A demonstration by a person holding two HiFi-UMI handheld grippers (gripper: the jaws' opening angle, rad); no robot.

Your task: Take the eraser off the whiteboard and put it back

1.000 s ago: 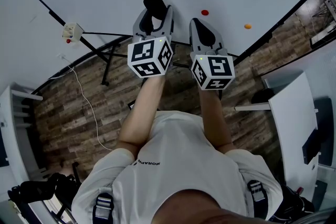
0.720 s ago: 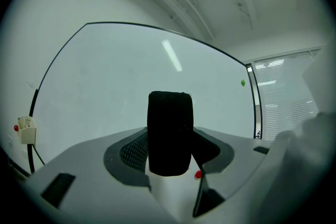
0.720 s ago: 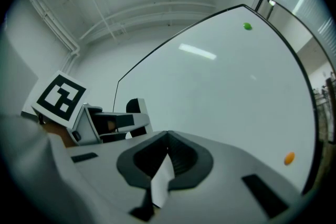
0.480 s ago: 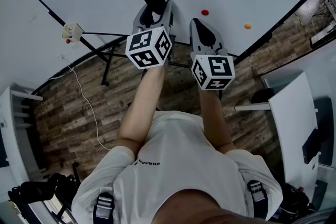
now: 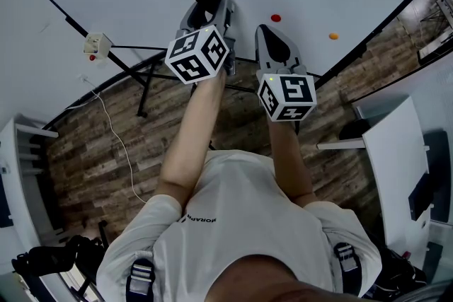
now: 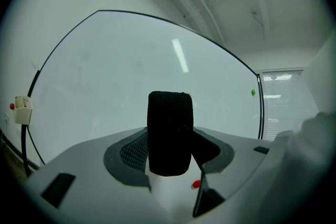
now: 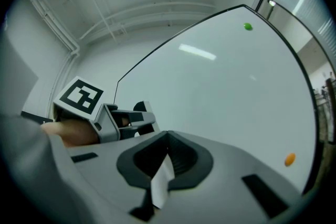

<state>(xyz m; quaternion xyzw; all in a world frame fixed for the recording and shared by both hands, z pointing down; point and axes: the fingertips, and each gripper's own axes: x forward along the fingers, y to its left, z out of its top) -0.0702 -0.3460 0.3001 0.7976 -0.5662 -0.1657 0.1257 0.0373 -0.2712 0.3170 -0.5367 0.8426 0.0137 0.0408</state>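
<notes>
Gripping the eraser (image 6: pixel 169 134) in the left claw (image 6: pixel 170 152) — clamped on it, upper centre of the head view, right at the whiteboard (image 6: pixel 131 71), contact unclear. Resting with the right claw (image 7: pixel 167 157) closed, empty. Might slide down the board if let go before sitting flat.

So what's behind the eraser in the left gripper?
The whiteboard, plain white around the eraser that the left gripper holds. The patch straight behind is covered by the black felt, so whether felt and board touch cannot be seen.
</notes>
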